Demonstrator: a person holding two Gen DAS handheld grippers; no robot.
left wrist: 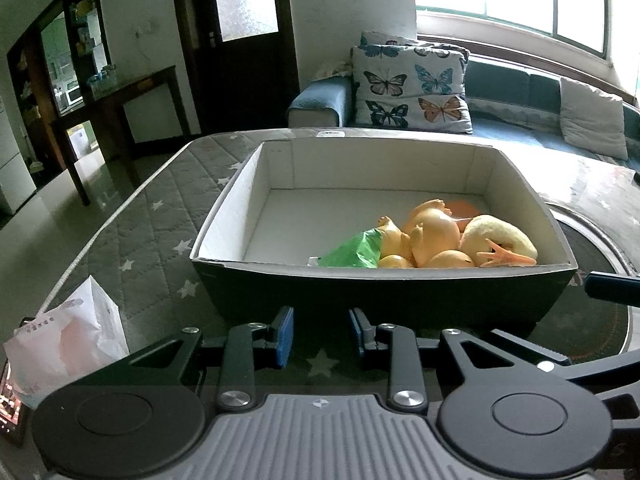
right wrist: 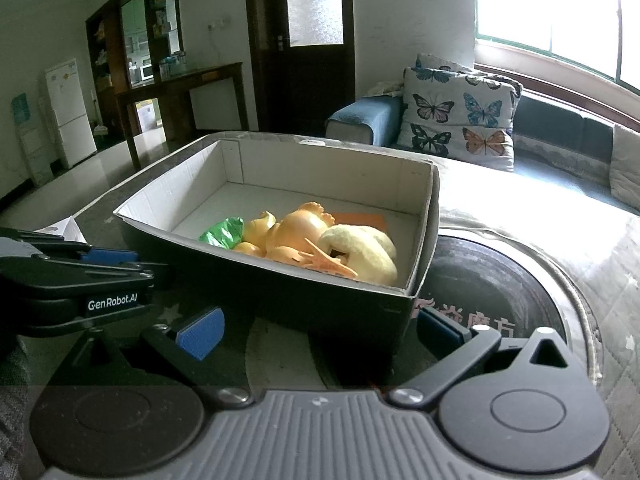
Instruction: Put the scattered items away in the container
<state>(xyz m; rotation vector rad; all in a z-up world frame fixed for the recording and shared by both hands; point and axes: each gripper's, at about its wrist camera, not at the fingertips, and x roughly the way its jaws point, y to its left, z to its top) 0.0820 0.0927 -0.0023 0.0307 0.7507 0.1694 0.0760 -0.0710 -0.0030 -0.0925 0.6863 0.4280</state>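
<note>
Both my grippers, left [left wrist: 320,334] and right [right wrist: 320,330], sit empty with fingers apart; toys [left wrist: 436,240] are piled in the box [left wrist: 224,216] just ahead, so tidying looks nearly done.

The cardboard box [left wrist: 224,216] is open on top; its left half floor lies bare, while rubber chicken [left wrist: 434,236], plush duck [left wrist: 500,236] and green bag [left wrist: 356,250] crowd the right near corner, and a white paper bag [left wrist: 76,328] stands left of it on the surface

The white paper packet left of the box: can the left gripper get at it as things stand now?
Probably yes. The left gripper is open and empty, and the white paper packet lies uncovered on the quilted mat just to its left, outside the box. Nothing stands between them.
</note>
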